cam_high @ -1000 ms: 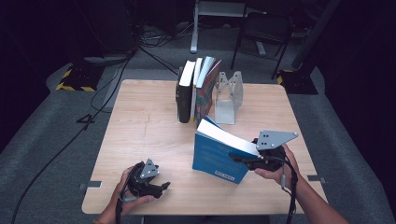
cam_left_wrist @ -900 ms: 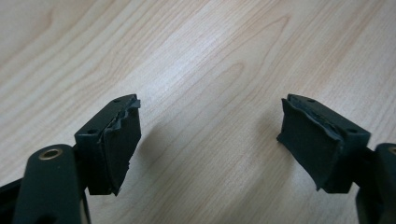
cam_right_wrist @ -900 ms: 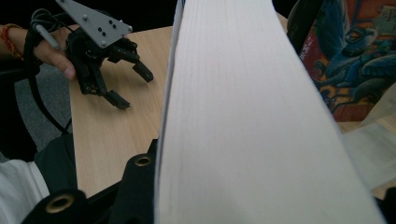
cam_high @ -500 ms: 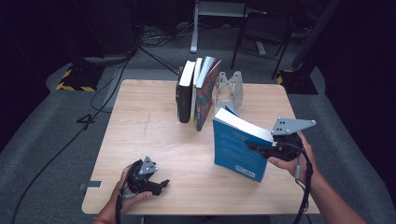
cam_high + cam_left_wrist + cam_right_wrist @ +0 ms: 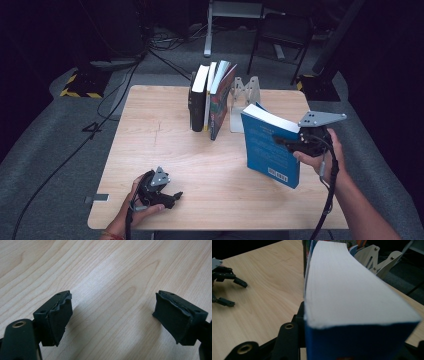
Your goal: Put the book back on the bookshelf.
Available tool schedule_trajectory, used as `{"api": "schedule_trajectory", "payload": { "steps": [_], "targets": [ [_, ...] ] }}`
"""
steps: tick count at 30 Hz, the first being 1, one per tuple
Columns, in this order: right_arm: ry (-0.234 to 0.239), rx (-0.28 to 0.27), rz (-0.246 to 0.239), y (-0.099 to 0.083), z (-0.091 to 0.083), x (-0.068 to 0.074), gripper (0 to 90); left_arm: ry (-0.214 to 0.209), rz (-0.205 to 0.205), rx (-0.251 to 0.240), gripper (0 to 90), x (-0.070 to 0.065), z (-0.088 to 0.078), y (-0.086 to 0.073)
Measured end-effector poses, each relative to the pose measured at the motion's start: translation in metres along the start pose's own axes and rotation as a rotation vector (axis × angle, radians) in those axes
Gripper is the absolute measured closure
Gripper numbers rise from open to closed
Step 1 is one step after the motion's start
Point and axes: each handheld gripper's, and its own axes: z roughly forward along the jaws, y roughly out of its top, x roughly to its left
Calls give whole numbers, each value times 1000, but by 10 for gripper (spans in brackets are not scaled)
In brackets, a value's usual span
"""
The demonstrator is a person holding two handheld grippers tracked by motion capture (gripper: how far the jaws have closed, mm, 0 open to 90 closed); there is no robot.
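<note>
A thick blue book (image 5: 267,145) stands nearly upright above the right side of the wooden table (image 5: 165,140), with my right gripper (image 5: 292,145) shut on its right edge. The right gripper view looks along the book's white page block (image 5: 347,287) between the jaws. My left gripper (image 5: 170,196) rests near the front left of the table, open, with bare wood between its pads (image 5: 60,317). It also appears far off as the left gripper (image 5: 229,291) in the right gripper view.
Three books (image 5: 210,97) stand in a row at the back middle of the table, leaning against a pale bookend (image 5: 244,100). Black cables trail over the grey floor (image 5: 60,145) at left. A chair frame (image 5: 280,35) stands behind the table.
My right gripper has raised the blue book from a tilt to nearly upright and carried it to the right and a little back. The left gripper has stayed put.
</note>
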Motion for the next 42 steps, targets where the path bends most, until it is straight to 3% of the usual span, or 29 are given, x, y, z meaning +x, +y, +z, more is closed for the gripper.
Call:
{"api": "schedule_trajectory", "payload": {
  "steps": [9,21,29,35,42],
  "targets": [
    [-62,-7,28,15,16,-13,610,0,-4,2,150,0,0,0],
    [-88,-26,48,39,38,-19,610,-2,-3,3,149,0,0,1],
    [-168,-37,36,65,53,-25,610,-3,-4,2,149,0,0,1],
    [-179,-47,65,77,68,-30,609,-3,-1,2,149,0,0,1],
    [-232,-61,115,87,84,-42,609,-3,-1,2,150,0,0,1]
  ]
}}
